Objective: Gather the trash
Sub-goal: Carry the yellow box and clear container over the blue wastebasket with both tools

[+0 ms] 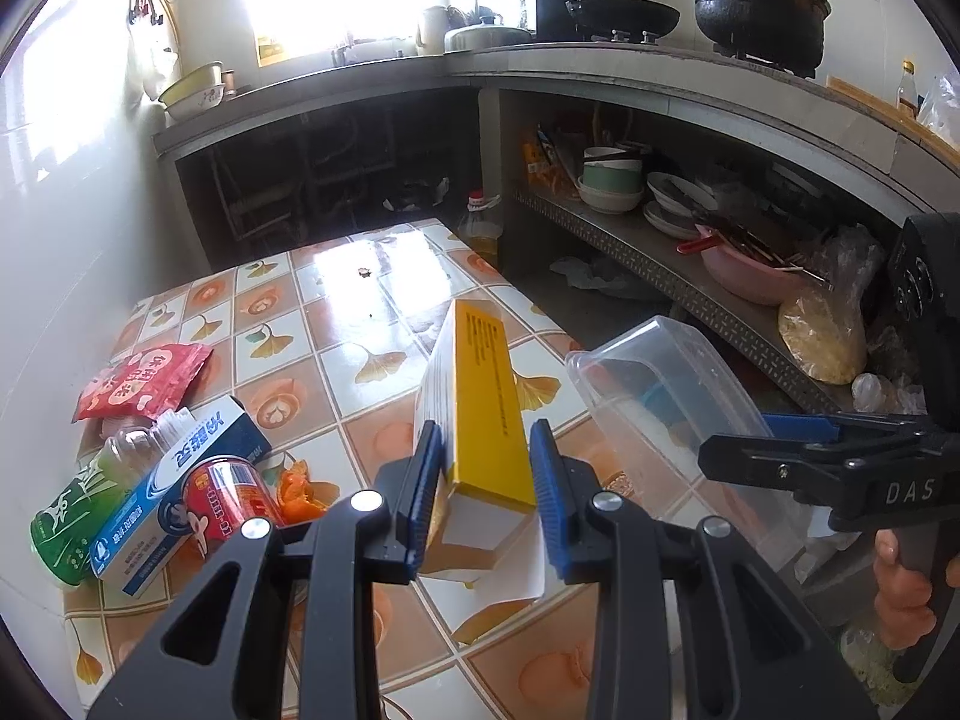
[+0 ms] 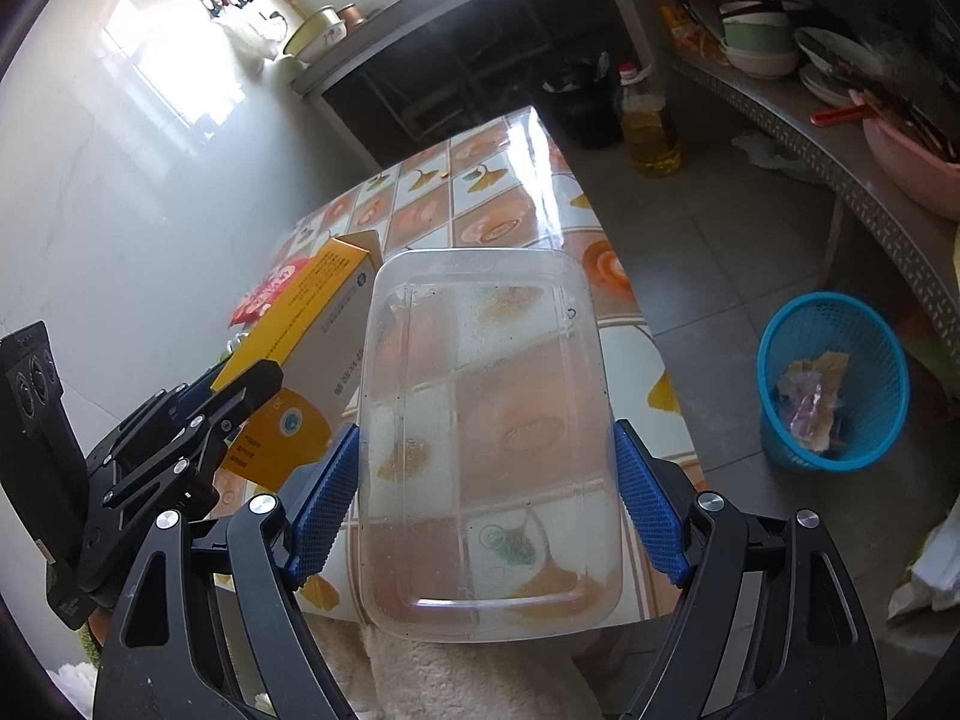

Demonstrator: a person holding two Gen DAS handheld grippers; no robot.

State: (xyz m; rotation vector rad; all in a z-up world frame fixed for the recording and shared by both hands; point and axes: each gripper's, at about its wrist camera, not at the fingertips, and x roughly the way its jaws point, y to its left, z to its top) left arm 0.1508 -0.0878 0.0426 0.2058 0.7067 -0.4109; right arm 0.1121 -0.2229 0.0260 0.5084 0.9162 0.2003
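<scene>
Between left jaws, yellow box point(image 1: 486, 402) lengthwise.

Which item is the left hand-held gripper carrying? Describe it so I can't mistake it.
Look above the tiled table, right of the heap of cans and packets at its left edge. The left hand-held gripper clamps a long yellow-and-white carton. Unlike the clear plastic container beside it, it is opaque, narrow and printed.
</scene>
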